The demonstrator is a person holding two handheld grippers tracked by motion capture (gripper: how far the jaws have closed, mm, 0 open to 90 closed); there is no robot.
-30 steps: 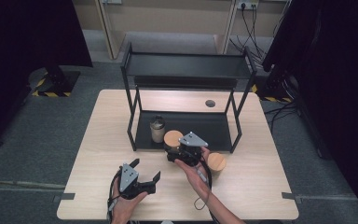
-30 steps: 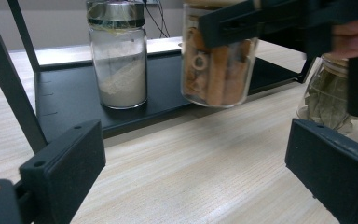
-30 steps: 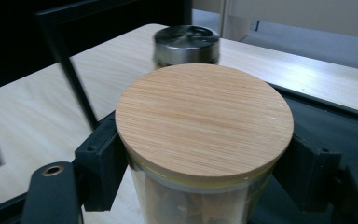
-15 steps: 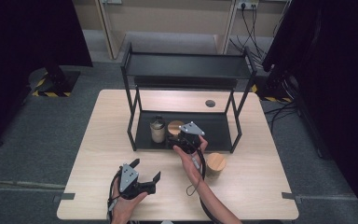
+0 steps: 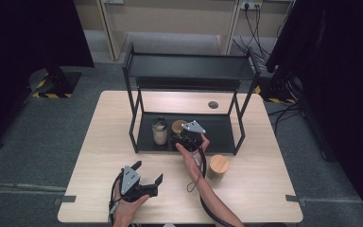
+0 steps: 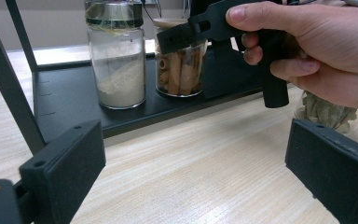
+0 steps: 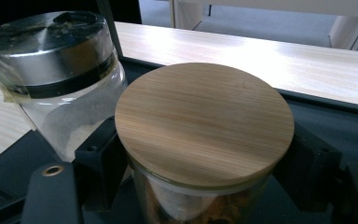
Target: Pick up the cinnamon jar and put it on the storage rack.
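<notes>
A glass jar with a round bamboo lid (image 7: pixel 205 121) holds tan stick-shaped pieces (image 6: pixel 182 70). My right gripper (image 7: pixel 205 163) is shut on it, a black pad pressing each side just under the lid. The jar (image 5: pixel 177 126) stands on the lower shelf (image 5: pixel 217 132) of a black metal rack, and its base looks set down there. Close on its left stands a metal-lidded jar of white powder (image 5: pixel 159 131) (image 7: pixel 51 60) (image 6: pixel 116 56). My left gripper (image 5: pixel 148 171) hovers low over the table's front left, open, with nothing between its jaws (image 6: pixel 196 163).
A second bamboo-lidded jar (image 5: pixel 218 166) with greenish contents (image 6: pixel 326 112) stands on the table right of the holding hand (image 6: pixel 307 56). The rack's upper shelf (image 5: pixel 189 66) overhangs the lower one, and its posts (image 5: pixel 134 123) stand at the corners. A round hole (image 5: pixel 212 104) sits behind it.
My right gripper has carried the bamboo-lidded jar away from the front of the table and into the rack's lower shelf, beside the powder jar. The left gripper has stayed put.
</notes>
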